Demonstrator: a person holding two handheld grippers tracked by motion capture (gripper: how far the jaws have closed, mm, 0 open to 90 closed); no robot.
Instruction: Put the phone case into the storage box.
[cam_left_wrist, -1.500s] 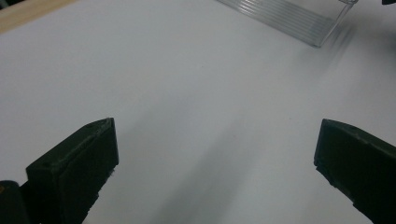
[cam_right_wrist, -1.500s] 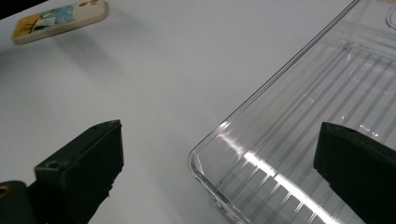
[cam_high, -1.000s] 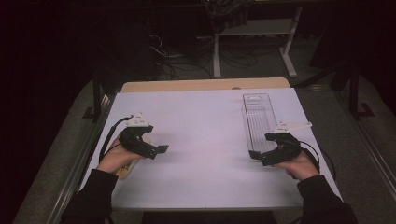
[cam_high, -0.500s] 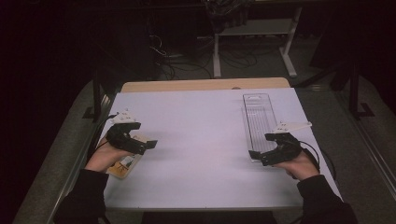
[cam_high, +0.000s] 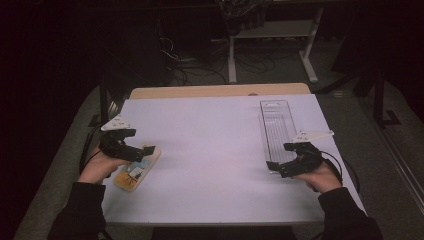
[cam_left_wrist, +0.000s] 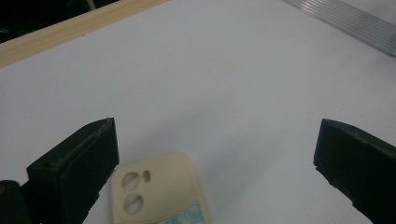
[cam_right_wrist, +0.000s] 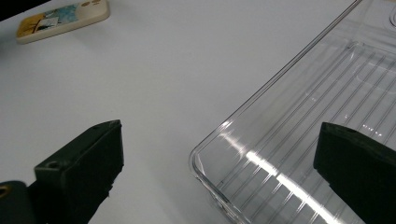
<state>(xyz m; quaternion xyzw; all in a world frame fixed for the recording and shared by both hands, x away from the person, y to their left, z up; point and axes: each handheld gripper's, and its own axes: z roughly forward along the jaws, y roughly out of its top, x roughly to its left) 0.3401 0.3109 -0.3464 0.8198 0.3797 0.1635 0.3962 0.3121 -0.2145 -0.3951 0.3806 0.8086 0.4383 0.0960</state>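
The left gripper (cam_high: 145, 151) has been drawn back toward the table's left edge and is now held wide open over the phone case (cam_high: 136, 169), nothing gripped; a pickup seems imminent. The right gripper (cam_high: 272, 166) is unchanged, open at the clear tray (cam_high: 276, 131). The white table (cam_high: 210, 150) is surrounded by a dark room.

In your left gripper view, the phone case (cam_left_wrist: 159, 193) is cut off by the bottom edge, so its printed lower part is mostly out of sight. In your right gripper view, the clear tray (cam_right_wrist: 303, 135) runs off the right and bottom edges. From the high view, the case's picture is too small to make out.
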